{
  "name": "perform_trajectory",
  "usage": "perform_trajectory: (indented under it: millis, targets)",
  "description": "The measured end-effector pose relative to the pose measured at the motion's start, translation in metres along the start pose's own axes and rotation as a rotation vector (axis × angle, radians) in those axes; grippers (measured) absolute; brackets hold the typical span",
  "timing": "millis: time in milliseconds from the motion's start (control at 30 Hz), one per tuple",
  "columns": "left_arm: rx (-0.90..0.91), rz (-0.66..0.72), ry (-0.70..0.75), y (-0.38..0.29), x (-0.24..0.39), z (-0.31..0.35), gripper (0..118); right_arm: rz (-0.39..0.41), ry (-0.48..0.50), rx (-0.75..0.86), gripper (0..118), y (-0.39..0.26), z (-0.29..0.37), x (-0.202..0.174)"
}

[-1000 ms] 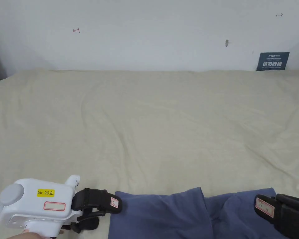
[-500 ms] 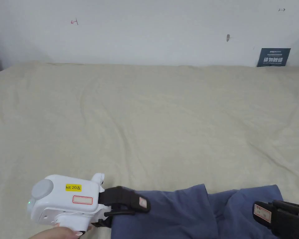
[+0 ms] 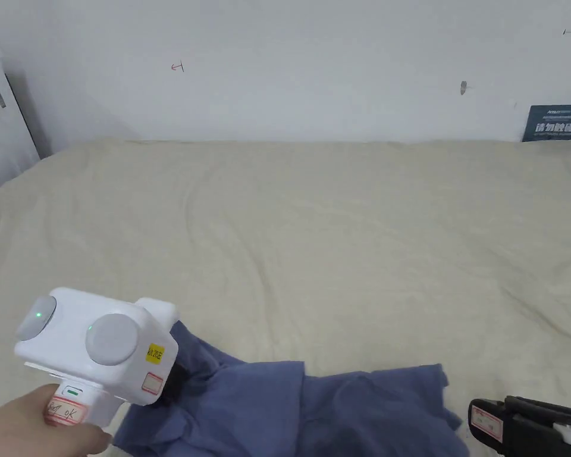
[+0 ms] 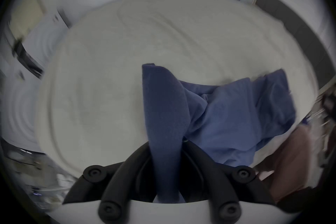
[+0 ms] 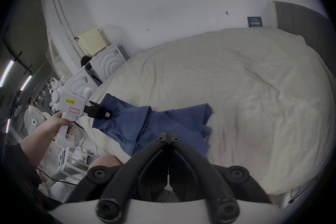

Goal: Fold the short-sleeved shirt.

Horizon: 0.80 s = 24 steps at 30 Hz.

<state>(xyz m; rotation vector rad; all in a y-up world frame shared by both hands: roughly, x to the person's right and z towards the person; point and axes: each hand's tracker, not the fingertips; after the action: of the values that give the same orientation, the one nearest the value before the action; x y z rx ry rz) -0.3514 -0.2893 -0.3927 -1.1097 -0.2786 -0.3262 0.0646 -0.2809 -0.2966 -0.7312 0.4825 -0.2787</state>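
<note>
A blue short-sleeved shirt [image 3: 338, 410] lies crumpled at the near edge of the cream bed [image 3: 338, 238]. My left gripper [image 3: 174, 381] is shut on its left end and holds that end raised off the bed. In the left gripper view a band of blue cloth [image 4: 163, 109] runs up between the closed jaws of the left gripper [image 4: 167, 148]. The right gripper view shows the left gripper [image 5: 106, 115] pinching the shirt [image 5: 172, 118]. My right gripper [image 3: 477, 419] sits just right of the shirt's edge. Its jaws meet at the tips with no cloth between them in the right gripper view [image 5: 168, 137].
The bed's wrinkled cover stretches back to a white wall with a dark blue sign [image 3: 555, 122]. White cabinets [image 5: 105, 60] stand off the bed's left end, with a fan [image 5: 33, 120] and cables on the floor below. A dark headboard [image 5: 300, 24] lies at the right.
The left gripper has closed on the shirt's left end and lifted it, turning upward. The shirt has bunched up and now ends left of the right gripper, which lay over it before.
</note>
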Motion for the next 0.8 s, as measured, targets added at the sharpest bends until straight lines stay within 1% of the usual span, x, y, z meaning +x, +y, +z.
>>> perform_trajectory:
  millis: [33,167,300,367,433,533,600,633,667,700,733,767,800]
  targets:
    - [-0.037,-0.017,0.030,0.001,0.004,0.003,9,-0.009,0.012,0.005,0,0.000,0.002,0.000]
    - [-0.053,0.041,-0.125,0.023,0.032,0.007,9,-0.010,0.025,0.026,0,-0.002,0.011,0.003]
    - [-0.079,0.048,-0.338,0.062,0.087,-0.003,9,0.006,0.022,0.050,0,-0.001,0.024,0.009]
    - [-0.112,0.063,-0.484,0.079,0.113,-0.014,9,-0.005,0.026,0.064,0,-0.001,0.031,0.015]
    - [-0.147,0.073,-0.557,0.101,0.141,-0.027,9,-0.025,0.021,0.080,0,-0.001,0.038,0.022]
    - [-0.196,0.030,-0.590,0.127,0.179,-0.051,9,-0.059,0.001,0.105,0,-0.002,0.047,0.033]
    - [-0.219,0.005,-0.575,0.138,0.198,-0.066,10,-0.088,-0.010,0.113,0,-0.003,0.052,0.040]
    - [-0.222,-0.008,-0.566,0.140,0.204,-0.069,12,-0.100,-0.013,0.117,0,-0.004,0.054,0.043]
    - [-0.222,-0.023,-0.578,0.141,0.207,-0.072,30,-0.107,-0.015,0.121,0,-0.004,0.055,0.046]
    - [-0.229,-0.026,-0.621,0.141,0.208,-0.075,59,-0.112,-0.018,0.125,0,-0.005,0.057,0.048]
    - [-0.248,-0.002,-0.720,0.139,0.205,-0.078,88,-0.116,-0.020,0.128,0,-0.005,0.058,0.050]
    - [-0.265,0.057,-0.850,0.136,0.203,-0.077,114,-0.120,-0.017,0.131,0,-0.006,0.058,0.052]
    - [-0.270,0.094,-0.930,0.133,0.200,-0.073,118,-0.130,0.003,0.139,0,-0.007,0.058,0.055]
